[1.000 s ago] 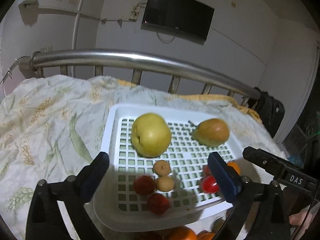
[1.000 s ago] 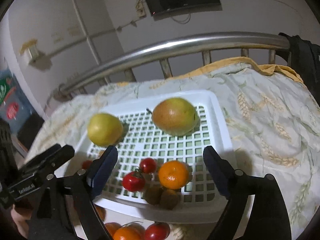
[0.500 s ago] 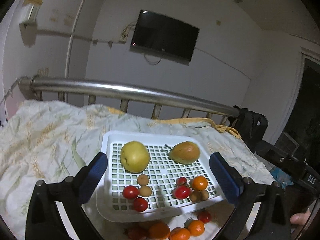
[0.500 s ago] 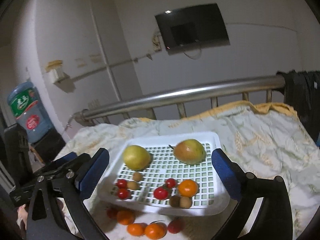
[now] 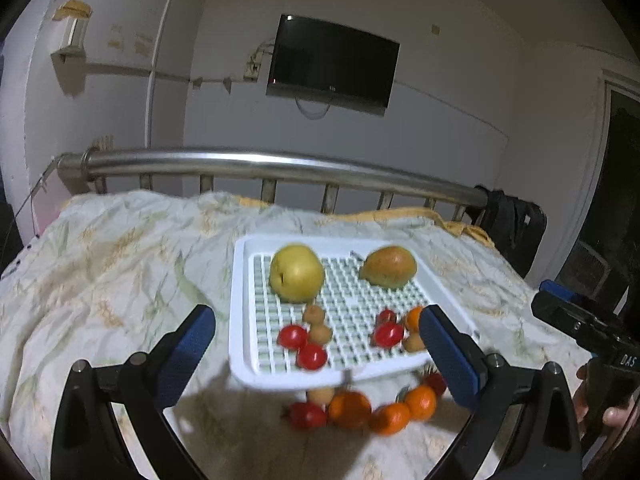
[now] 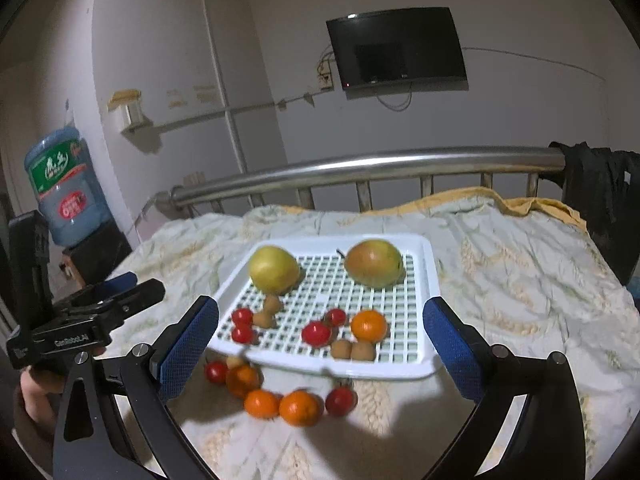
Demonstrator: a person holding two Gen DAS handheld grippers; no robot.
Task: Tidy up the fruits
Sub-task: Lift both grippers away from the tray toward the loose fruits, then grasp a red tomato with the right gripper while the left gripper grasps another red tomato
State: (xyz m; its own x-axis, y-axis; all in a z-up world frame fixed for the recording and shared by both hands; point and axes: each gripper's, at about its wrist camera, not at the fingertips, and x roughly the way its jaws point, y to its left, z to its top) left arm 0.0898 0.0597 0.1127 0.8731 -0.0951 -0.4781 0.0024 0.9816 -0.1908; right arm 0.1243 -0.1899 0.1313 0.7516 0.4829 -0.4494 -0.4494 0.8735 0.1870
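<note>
The right gripper [image 6: 320,344] stands with its blue pads wide apart and nothing between them; the left gripper [image 5: 316,348] is just as wide and just as empty; both hang short of the white slotted tray [image 6: 430,276] on the bedspread [image 6: 520,288]. In the tray lie a yellow pear [image 6: 274,268] and a reddish pear [image 6: 374,268] at the far side, with cherry tomatoes [image 6: 318,333], one tangerine [image 6: 368,325] and small brown fruits [image 6: 352,350] nearer. By my reckoning the sorting is partly done; a cluster of loose fruits [image 6: 296,402] (tangerines and tomatoes, somewhat blurred) lies on the cloth just before the tray's near rim. Beyond run a steel bedrail [image 6: 360,166], a wall television [image 6: 396,46] and a water jug [image 6: 62,184]; nothing blocks the reach.
</note>
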